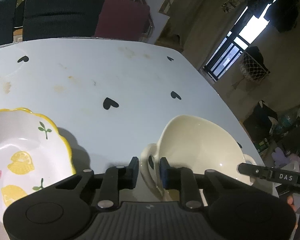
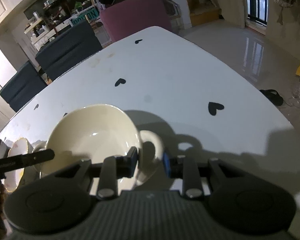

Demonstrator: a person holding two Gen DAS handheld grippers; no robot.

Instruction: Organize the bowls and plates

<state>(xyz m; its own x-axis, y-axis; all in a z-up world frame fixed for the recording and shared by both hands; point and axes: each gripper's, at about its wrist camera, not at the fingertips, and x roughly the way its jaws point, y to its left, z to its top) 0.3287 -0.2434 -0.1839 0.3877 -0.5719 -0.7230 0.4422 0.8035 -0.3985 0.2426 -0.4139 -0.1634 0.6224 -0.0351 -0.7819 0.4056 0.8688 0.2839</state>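
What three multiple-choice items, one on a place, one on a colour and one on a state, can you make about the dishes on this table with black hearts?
1. In the left wrist view, where does the lemon plate lie from the cream bowl?
A) to its left
B) inside it
C) behind it, at the far edge of the table

2. What colour is the plate's wavy rim?
A) blue
B) yellow
C) black

3. In what state is the bowl?
A) upside down
B) open side up and full of food
C) open side up and empty

Answers:
1 A, the plate lies apart from the bowl, at the left edge of the picture.
2 B, a yellow band runs along its rim.
3 C, the bowl's bare glossy inside faces up.
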